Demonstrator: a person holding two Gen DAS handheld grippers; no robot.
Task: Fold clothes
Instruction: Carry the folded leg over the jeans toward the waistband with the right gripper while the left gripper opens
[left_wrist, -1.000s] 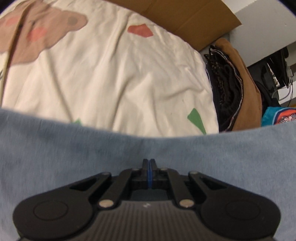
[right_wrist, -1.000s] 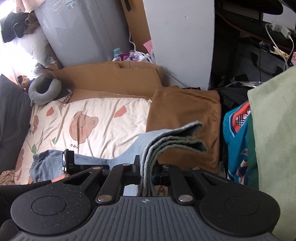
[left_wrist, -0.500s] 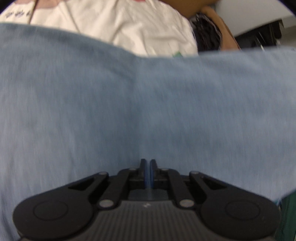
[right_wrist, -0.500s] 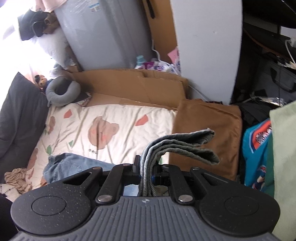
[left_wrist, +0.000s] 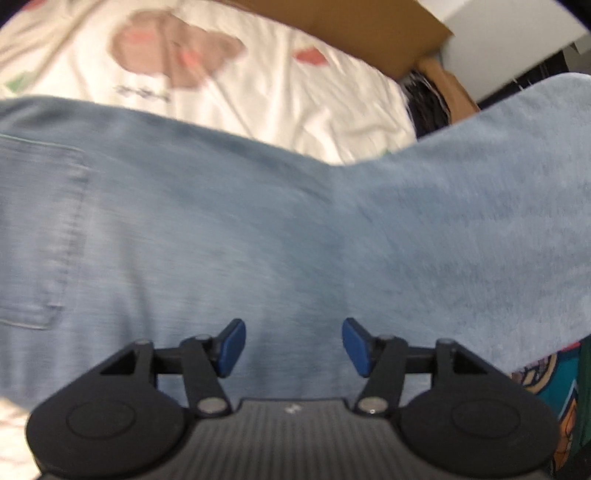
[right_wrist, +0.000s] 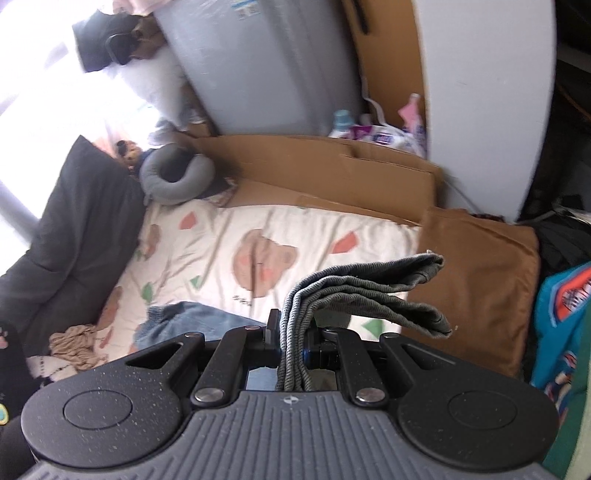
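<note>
While the left gripper (left_wrist: 293, 347) is hanging with its jaws just sprung apart and nothing between them, the jeans (left_wrist: 229, 236) are lying limp across the bear-print sheet (left_wrist: 258, 92), soft and fairly heavy, likely best taken at a doubled edge. Over that sheet's near end, the right gripper (right_wrist: 291, 345) is clamping several denim layers, the cloth below its body hidden.
</note>
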